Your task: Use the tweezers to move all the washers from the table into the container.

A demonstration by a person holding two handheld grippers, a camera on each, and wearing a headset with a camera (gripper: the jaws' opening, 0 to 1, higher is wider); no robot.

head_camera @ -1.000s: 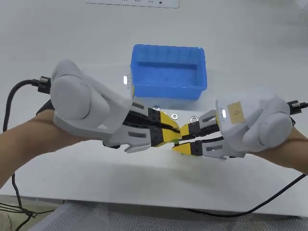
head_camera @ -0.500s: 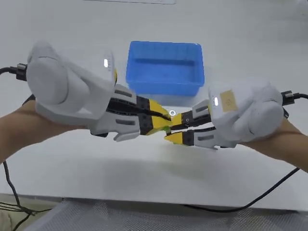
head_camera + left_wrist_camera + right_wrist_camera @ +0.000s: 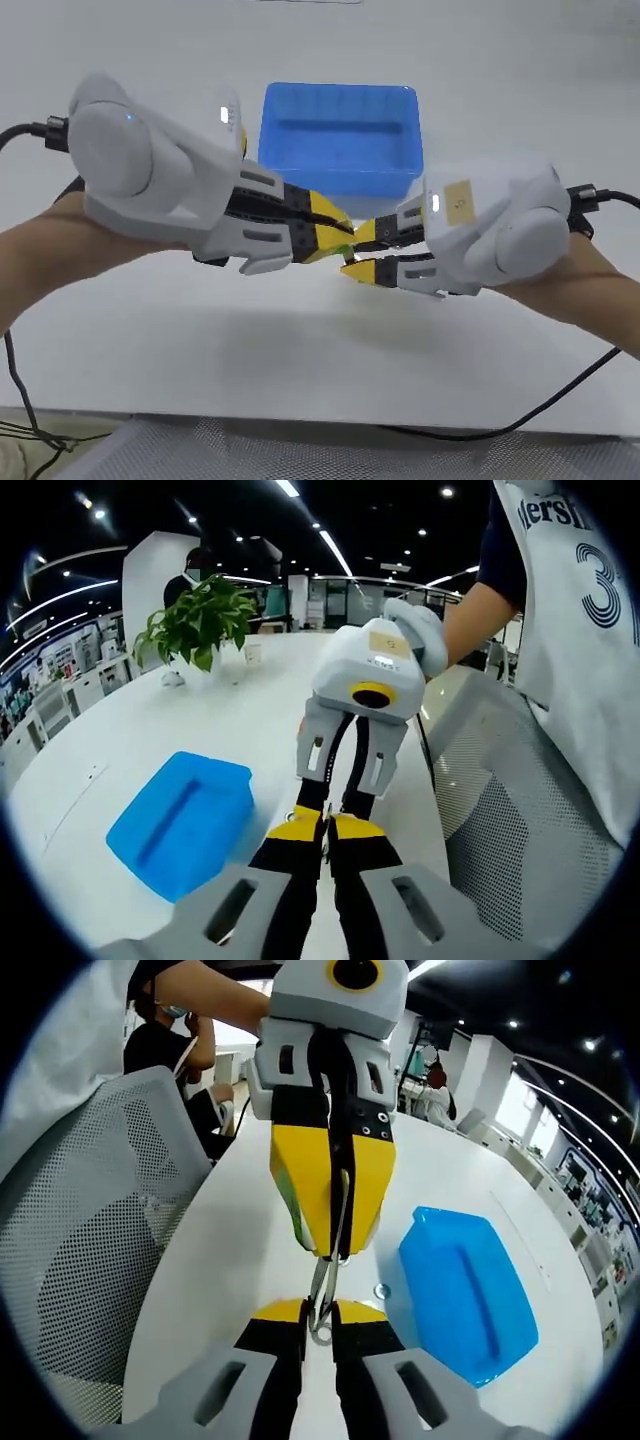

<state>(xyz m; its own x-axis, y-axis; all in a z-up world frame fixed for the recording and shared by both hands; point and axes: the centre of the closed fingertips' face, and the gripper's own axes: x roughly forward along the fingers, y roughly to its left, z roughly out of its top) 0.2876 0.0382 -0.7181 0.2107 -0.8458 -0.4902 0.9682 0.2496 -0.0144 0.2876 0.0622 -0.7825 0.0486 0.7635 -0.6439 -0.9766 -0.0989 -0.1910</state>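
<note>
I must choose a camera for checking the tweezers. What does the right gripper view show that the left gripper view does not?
Right gripper view: the left tongs shut on the tweezers, and a washer on the table beside the blue container. Left gripper view: the right tongs from the front, and a potted plant. Both: the blue container, the table and a mesh chair.

On the table, the container — a washer just beside it — sits behind the left gripper and right gripper, tweezers between them.
</note>
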